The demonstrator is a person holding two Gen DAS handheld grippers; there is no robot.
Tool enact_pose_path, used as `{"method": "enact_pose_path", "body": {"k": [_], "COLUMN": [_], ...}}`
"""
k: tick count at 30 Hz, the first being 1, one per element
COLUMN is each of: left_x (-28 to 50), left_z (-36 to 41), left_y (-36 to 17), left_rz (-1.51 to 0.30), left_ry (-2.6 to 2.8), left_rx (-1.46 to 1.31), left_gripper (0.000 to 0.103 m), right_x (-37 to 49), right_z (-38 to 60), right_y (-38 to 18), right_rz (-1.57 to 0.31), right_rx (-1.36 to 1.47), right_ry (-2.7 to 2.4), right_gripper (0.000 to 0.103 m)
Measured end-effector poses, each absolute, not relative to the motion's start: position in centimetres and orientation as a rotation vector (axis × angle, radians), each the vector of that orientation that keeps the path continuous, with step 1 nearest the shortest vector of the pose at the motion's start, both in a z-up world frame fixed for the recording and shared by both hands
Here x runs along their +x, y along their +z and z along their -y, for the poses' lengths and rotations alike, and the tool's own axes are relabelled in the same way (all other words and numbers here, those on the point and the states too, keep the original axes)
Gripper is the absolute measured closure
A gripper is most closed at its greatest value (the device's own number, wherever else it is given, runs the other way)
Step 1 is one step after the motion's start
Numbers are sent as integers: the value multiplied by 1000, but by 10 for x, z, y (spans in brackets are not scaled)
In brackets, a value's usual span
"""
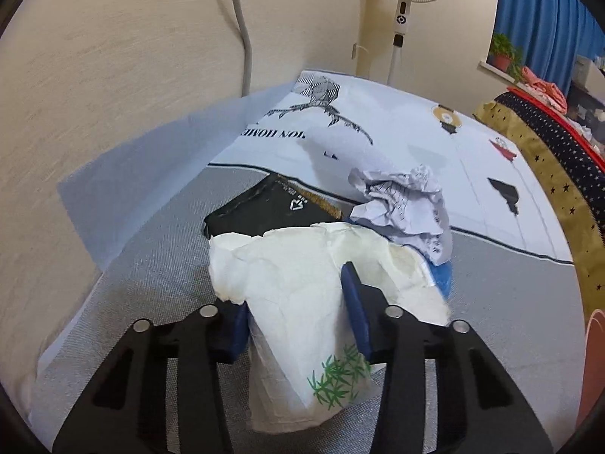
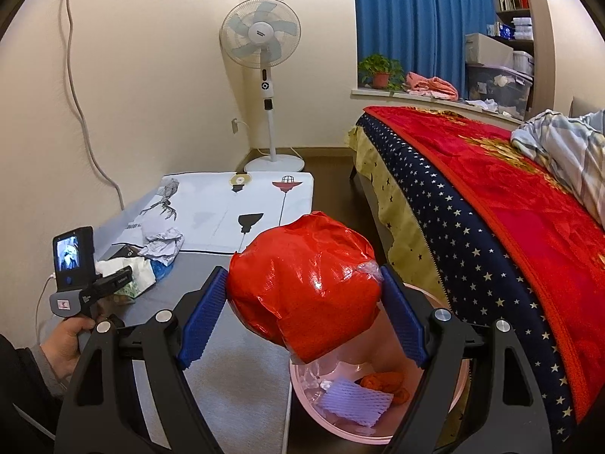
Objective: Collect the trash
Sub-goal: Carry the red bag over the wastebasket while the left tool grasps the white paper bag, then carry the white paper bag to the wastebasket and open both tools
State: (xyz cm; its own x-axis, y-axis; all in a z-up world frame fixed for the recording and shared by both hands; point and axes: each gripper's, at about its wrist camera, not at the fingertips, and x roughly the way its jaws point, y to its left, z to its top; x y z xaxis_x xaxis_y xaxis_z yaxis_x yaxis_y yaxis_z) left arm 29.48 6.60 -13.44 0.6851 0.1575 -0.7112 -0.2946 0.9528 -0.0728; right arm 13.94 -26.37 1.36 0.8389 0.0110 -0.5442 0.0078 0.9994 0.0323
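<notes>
My left gripper [image 1: 298, 299] is shut on a white tissue pack with a green bamboo print [image 1: 302, 302], which rests on the grey mat [image 1: 151, 257]. Behind it lie a black packet [image 1: 264, 208], a crumpled printed paper [image 1: 404, 204] and a blue scrap [image 1: 440, 278]. My right gripper [image 2: 302, 302] is shut on a puffed red foil bag [image 2: 306, 283] and holds it above the pink bin [image 2: 302, 389]. The bin holds white foam netting [image 2: 355, 401] and orange peel [image 2: 385, 382]. The left gripper [image 2: 113, 280] and the trash pile also show in the right wrist view.
A bed with a red and star-patterned cover [image 2: 491, 208] stands at the right, close to the bin. A white printed mat [image 2: 234, 208] lies beyond the grey mat. A standing fan [image 2: 264, 56] is in the corner. The wall [image 1: 94, 113] is close on the left.
</notes>
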Motion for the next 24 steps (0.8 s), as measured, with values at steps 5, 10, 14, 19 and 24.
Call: {"method": "enact_pose_path", "body": {"k": [5, 10, 14, 19, 24], "left_x": [285, 268, 250, 219, 199], "left_z": [-69, -67, -65, -51, -35], "left_y": [-111, -71, -38, 4, 33], "left_rz": [-734, -685, -644, -579, -541], "left_ry": [225, 161, 100, 15, -46], "left_rx": [-237, -258, -248, -148, -112], "left_gripper": [69, 69, 69, 69, 69], "right_x": [140, 136, 132, 124, 115], "right_z": [267, 266, 267, 273, 277], "right_y": [15, 21, 26, 34, 44], "right_rz": [-569, -549, -536, -513, -483], "right_rx": [46, 47, 55, 85, 103], "right_ry": [-1, 11, 18, 27, 38], "right_gripper": [24, 24, 24, 24, 24]}}
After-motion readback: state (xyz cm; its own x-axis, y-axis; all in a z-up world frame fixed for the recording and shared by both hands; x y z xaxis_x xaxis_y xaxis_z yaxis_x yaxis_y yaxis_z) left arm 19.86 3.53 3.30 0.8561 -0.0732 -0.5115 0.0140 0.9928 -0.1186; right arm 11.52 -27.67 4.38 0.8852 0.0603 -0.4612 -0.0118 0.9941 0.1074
